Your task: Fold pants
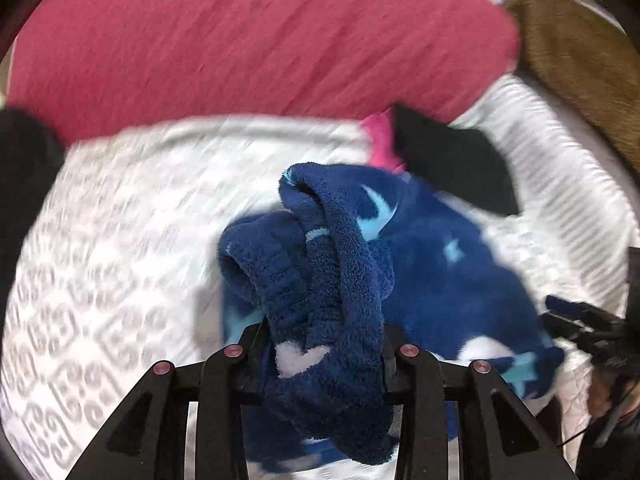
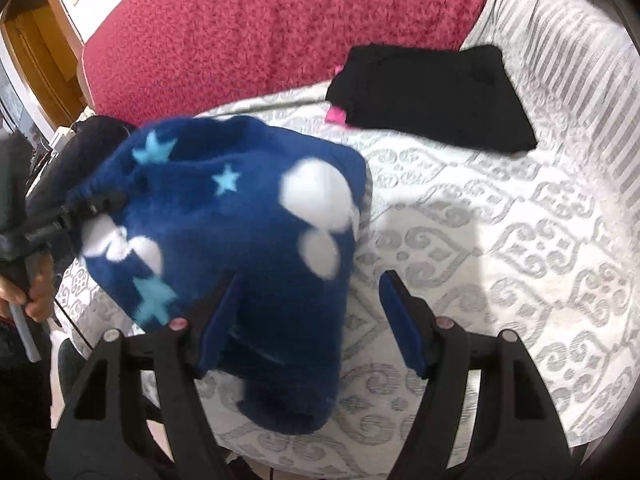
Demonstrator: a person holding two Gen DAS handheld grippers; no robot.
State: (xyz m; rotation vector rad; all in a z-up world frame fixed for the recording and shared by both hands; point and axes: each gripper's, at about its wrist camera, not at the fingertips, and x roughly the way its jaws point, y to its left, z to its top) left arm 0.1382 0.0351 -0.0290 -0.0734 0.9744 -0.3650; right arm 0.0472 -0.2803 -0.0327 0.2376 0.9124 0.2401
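The pants (image 1: 432, 280) are dark blue fleece with light blue stars and white clouds. My left gripper (image 1: 324, 344) is shut on a bunched edge of them and holds them up above the white patterned bedspread (image 1: 112, 240). In the right wrist view the pants (image 2: 240, 220) hang from the left gripper (image 2: 92, 204) at the left. My right gripper (image 2: 310, 304) is open; its left finger (image 2: 224, 312) touches the hanging fleece and its right finger (image 2: 400, 316) is over the bedspread (image 2: 500, 260).
A folded black garment (image 2: 432, 92) with a pink one (image 2: 335, 114) under it lies at the back of the bed. A red blanket (image 2: 280, 20) covers the far side. A brown fleece item (image 1: 580, 60) lies at the far right. A wooden door (image 2: 44, 52) stands at the left.
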